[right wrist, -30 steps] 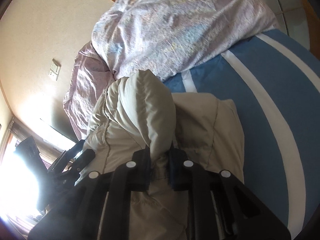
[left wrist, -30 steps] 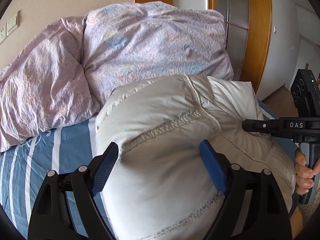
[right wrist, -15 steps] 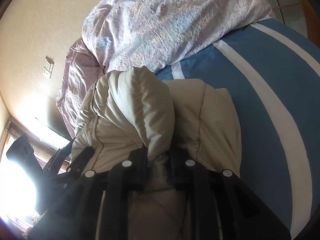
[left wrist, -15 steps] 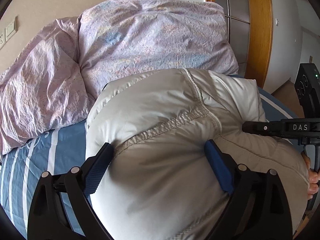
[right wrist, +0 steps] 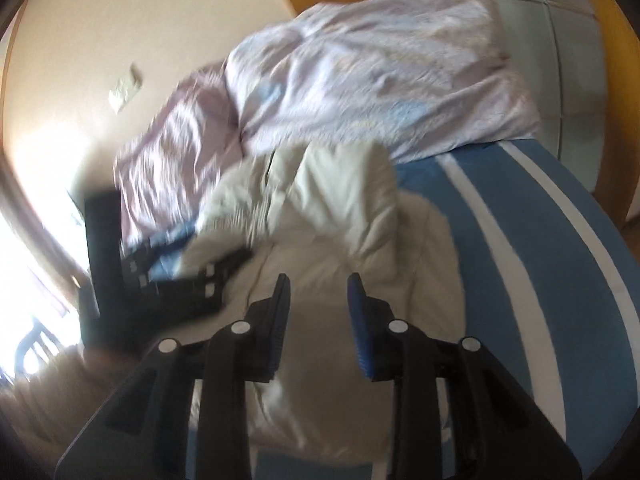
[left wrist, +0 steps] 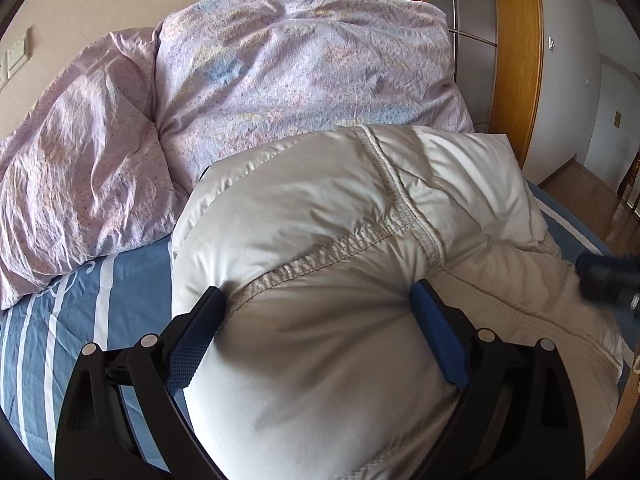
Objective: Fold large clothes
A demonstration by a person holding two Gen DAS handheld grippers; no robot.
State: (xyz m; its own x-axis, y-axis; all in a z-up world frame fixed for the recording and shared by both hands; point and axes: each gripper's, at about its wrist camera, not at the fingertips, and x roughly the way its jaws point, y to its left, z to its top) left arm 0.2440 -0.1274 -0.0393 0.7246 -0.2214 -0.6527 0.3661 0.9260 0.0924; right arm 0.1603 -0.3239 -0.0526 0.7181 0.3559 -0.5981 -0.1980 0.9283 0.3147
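Observation:
A puffy cream-white quilted jacket (left wrist: 340, 240) lies bunched on the blue striped bed. My left gripper (left wrist: 320, 308) is wide open, its blue pads pressed on either side of the jacket's bulk. In the blurred right wrist view, my right gripper (right wrist: 316, 288) is open and empty, just above the jacket (right wrist: 344, 216). The left gripper shows there at the left (right wrist: 176, 280). The right gripper's tip shows blurred at the right edge of the left wrist view (left wrist: 612, 280).
A crumpled lilac duvet (left wrist: 260, 76) is heaped at the head of the bed against the wall. The blue and white striped sheet (right wrist: 520, 240) lies to the right of the jacket. A wooden door frame (left wrist: 516, 60) and wood floor lie beyond the bed.
My right gripper has let go of the jacket fold, opened and pulled back, and the fold has dropped. My left gripper stays open around the jacket.

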